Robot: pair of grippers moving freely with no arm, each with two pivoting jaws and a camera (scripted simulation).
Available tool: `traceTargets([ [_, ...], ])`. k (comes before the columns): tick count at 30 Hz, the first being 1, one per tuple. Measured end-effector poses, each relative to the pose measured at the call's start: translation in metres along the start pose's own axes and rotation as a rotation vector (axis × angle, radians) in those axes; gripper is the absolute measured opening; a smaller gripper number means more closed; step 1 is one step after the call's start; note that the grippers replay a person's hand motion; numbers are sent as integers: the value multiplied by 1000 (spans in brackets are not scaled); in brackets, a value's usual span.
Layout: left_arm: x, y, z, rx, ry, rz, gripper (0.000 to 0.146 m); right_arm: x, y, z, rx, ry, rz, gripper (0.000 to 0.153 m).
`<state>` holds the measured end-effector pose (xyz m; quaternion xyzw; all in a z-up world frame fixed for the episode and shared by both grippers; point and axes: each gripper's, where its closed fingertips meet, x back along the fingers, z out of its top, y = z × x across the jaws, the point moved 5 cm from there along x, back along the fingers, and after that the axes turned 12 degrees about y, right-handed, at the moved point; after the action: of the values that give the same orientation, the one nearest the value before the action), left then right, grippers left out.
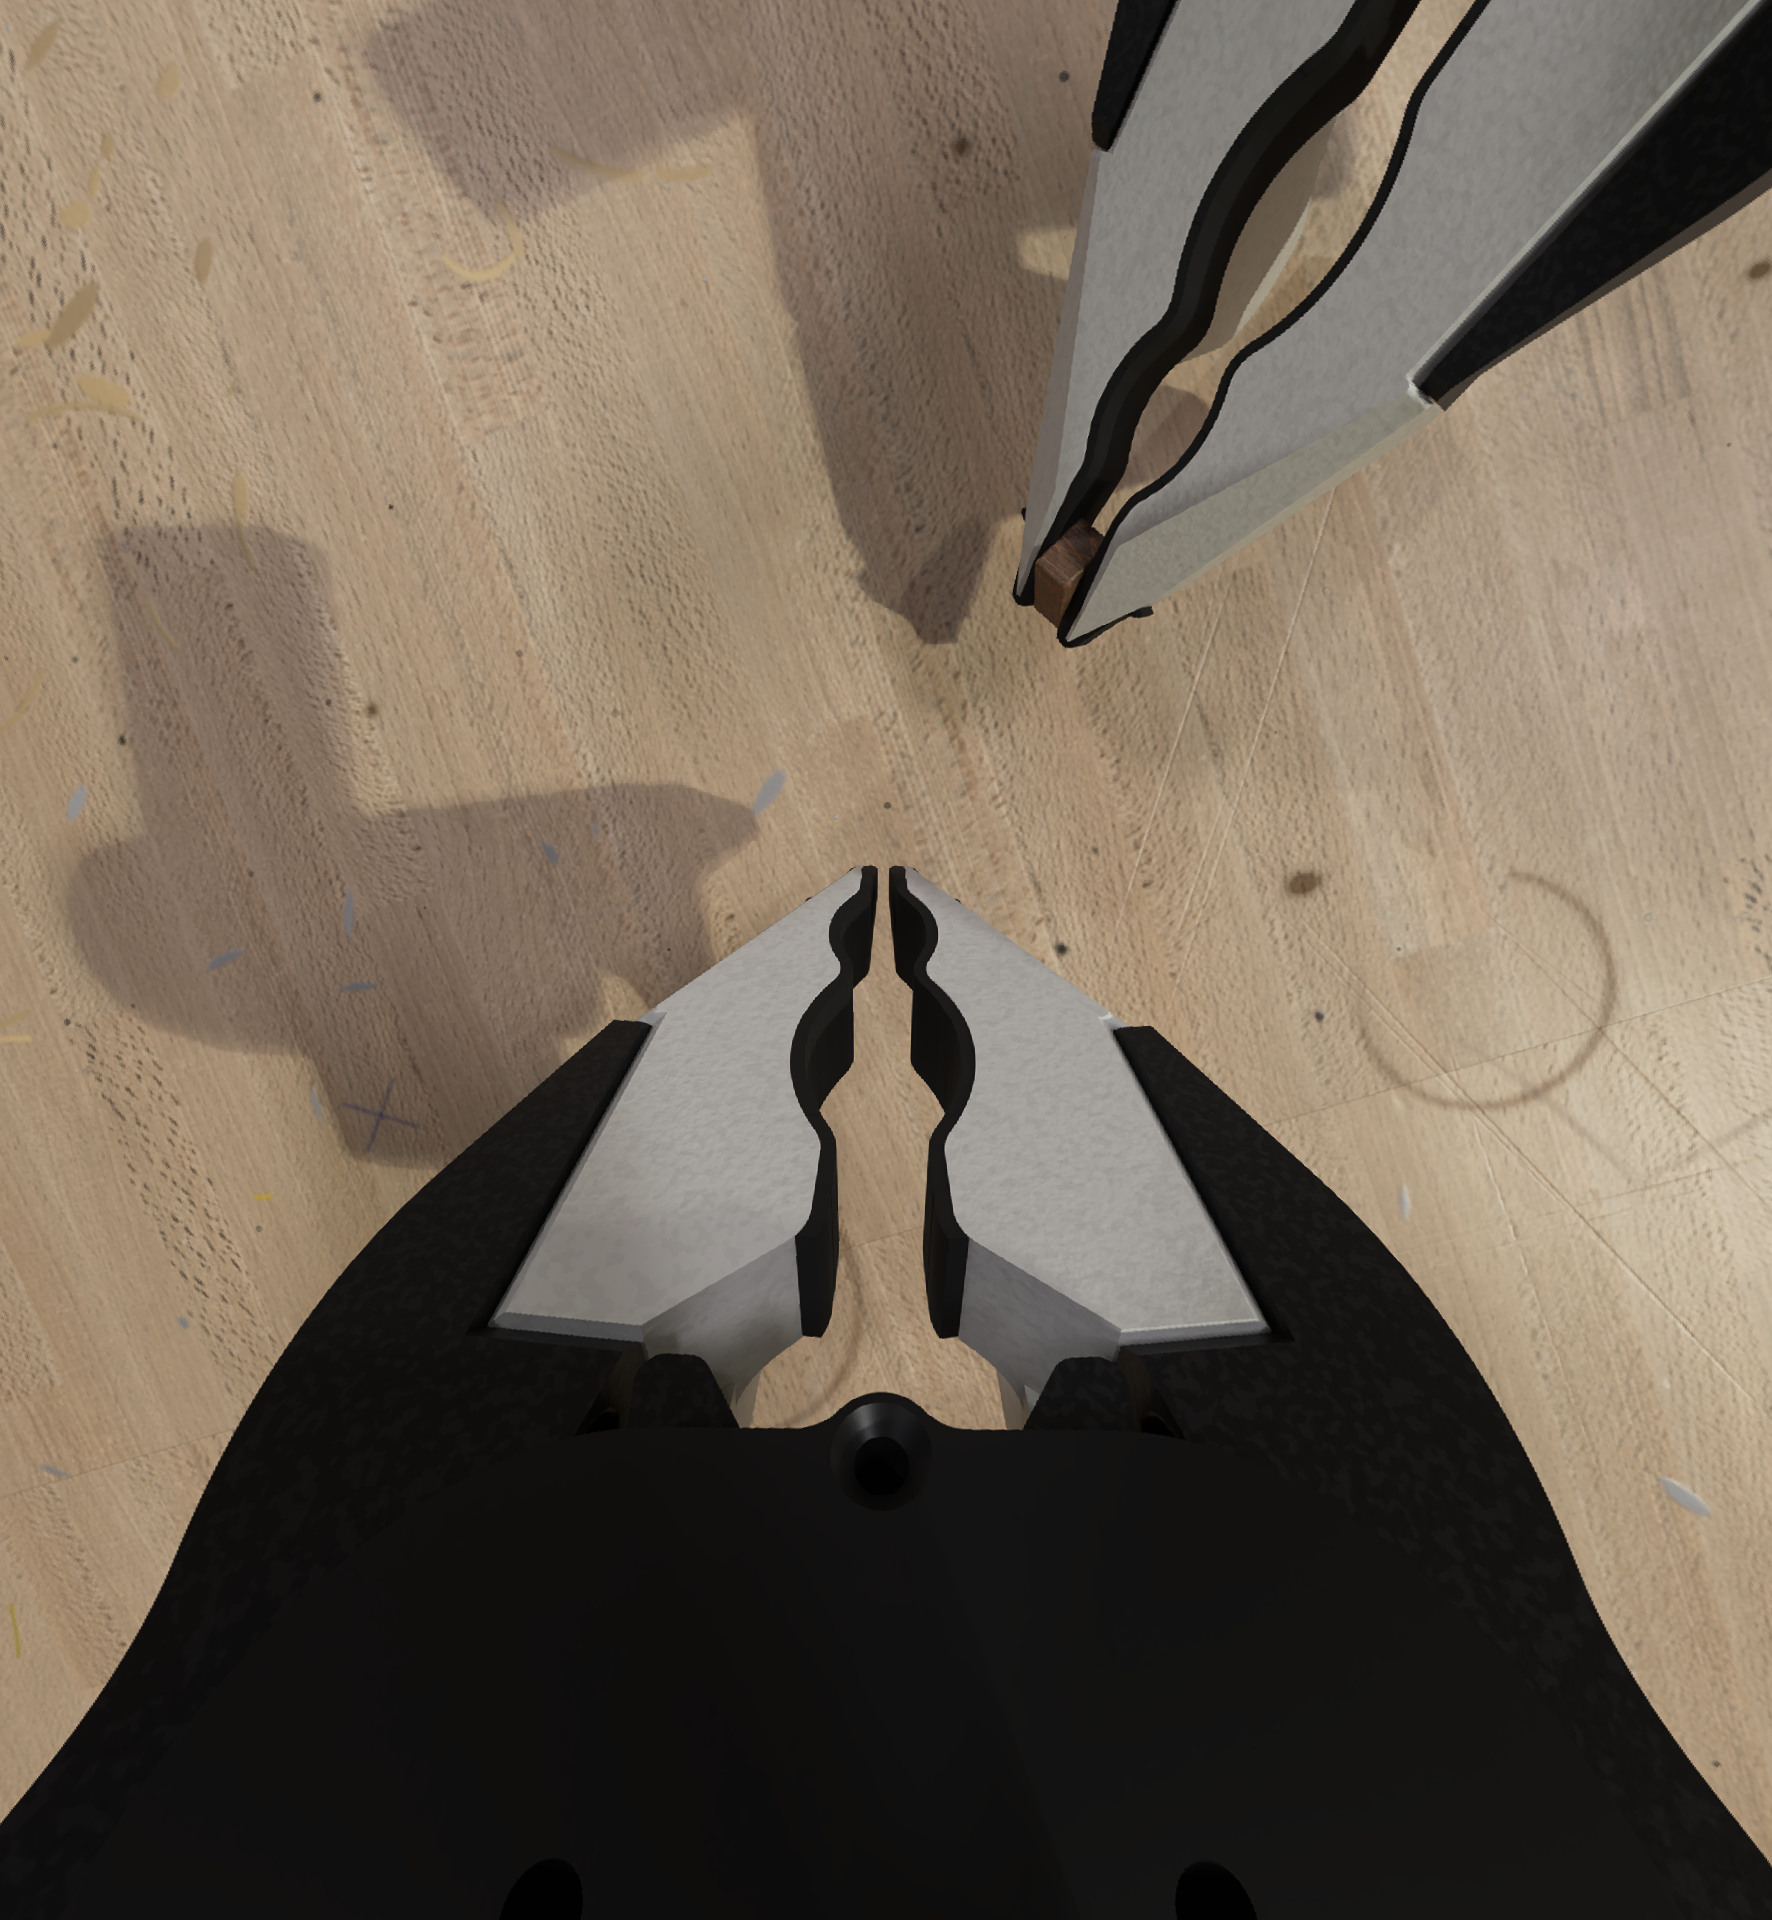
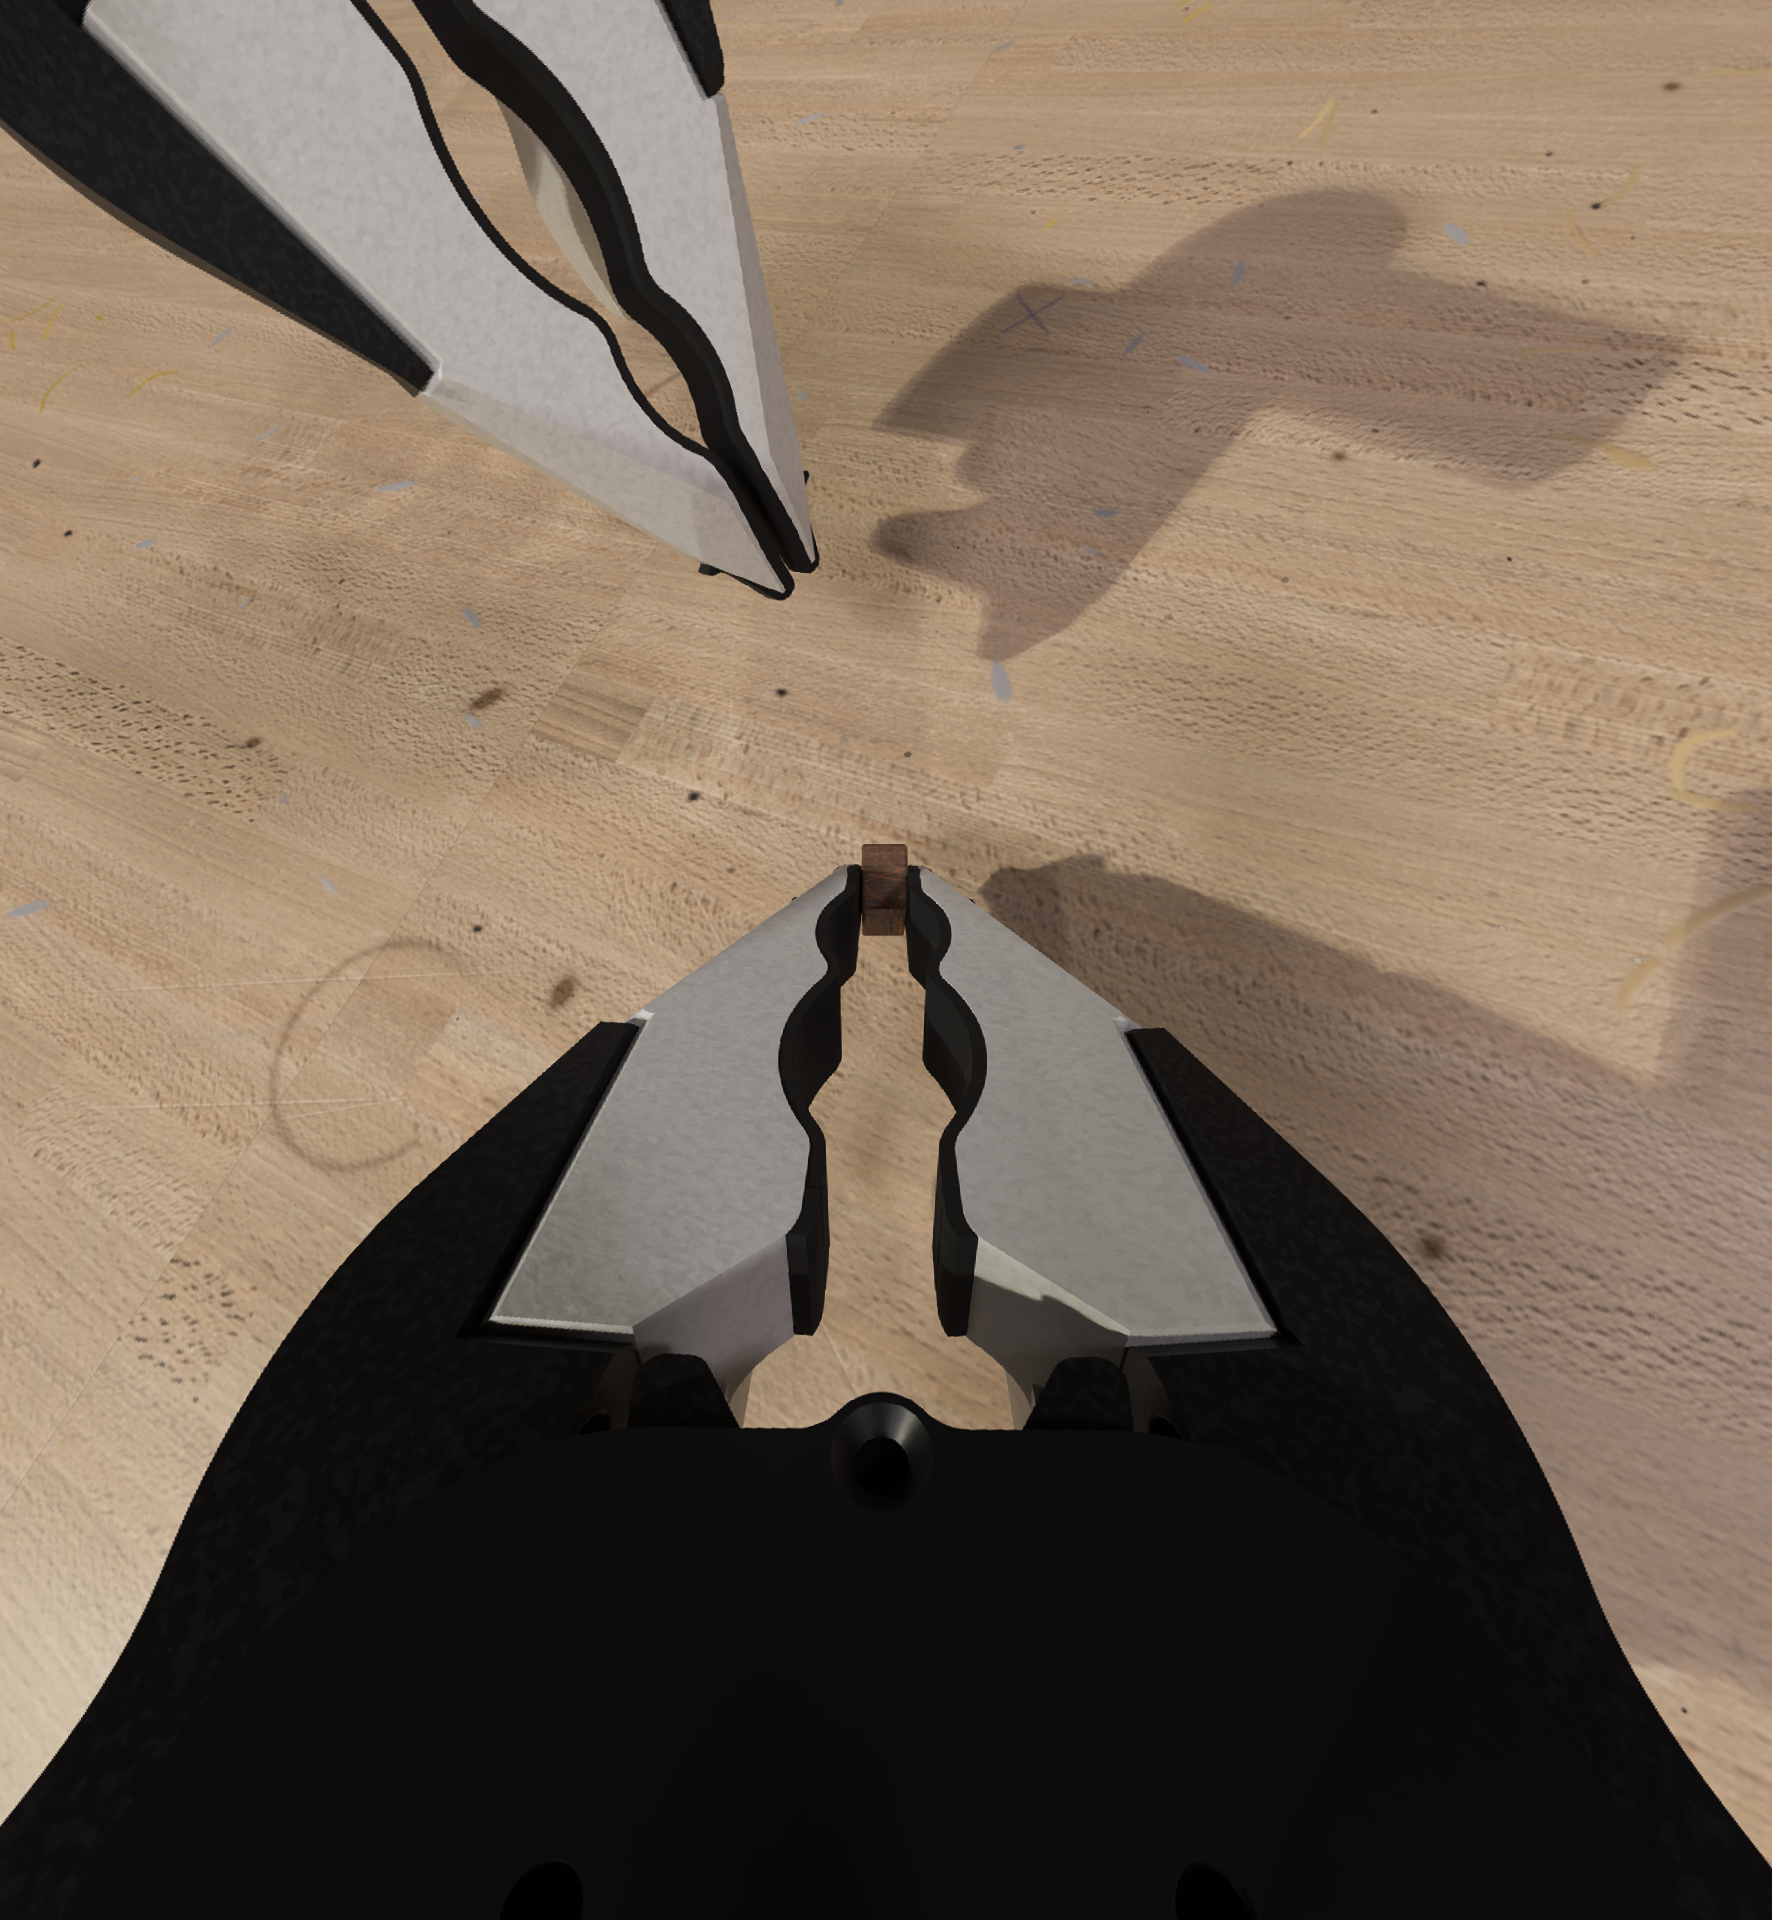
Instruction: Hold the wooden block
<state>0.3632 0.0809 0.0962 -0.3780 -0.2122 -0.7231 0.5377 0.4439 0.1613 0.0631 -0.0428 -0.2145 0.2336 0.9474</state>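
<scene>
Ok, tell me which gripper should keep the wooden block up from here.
Right. The right gripper already has the wooden block pinched between its fingertips, above the table. The left gripper is shut on nothing, off to the side.

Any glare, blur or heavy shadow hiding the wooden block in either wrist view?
Left wrist view: wooden block sharp in the right claw, shadows fall on the table. Right wrist view: block lit, no glare, wide-angle bending.

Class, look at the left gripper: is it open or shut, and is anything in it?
Shut and empty. The left gripper has fingertips almost touching, with only the table showing between them.
</scene>
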Motion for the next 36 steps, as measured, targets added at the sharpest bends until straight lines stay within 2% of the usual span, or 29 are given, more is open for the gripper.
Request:
traceTargets([
  [13, -1, -2, 2, 56, 52, 25, 3, 2, 3, 2, 30, 10, -30, 8],
  [20, 9, -2, 8, 52, 64, 80, 27, 3, 4, 3, 64, 10, -51, 8],
  [23, 19, 3, 11, 59, 101, 125, 32, 4, 5, 4, 79, 17, -62, 8],
  [30, 49, 30, -13, 97, 141, 316, 38, 3, 6, 4, 76, 25, -70, 8],
  [36, 86, 43, -73, 313, 168, 583, 38, 6, 11, 3, 67, 27, -90, 8],
])
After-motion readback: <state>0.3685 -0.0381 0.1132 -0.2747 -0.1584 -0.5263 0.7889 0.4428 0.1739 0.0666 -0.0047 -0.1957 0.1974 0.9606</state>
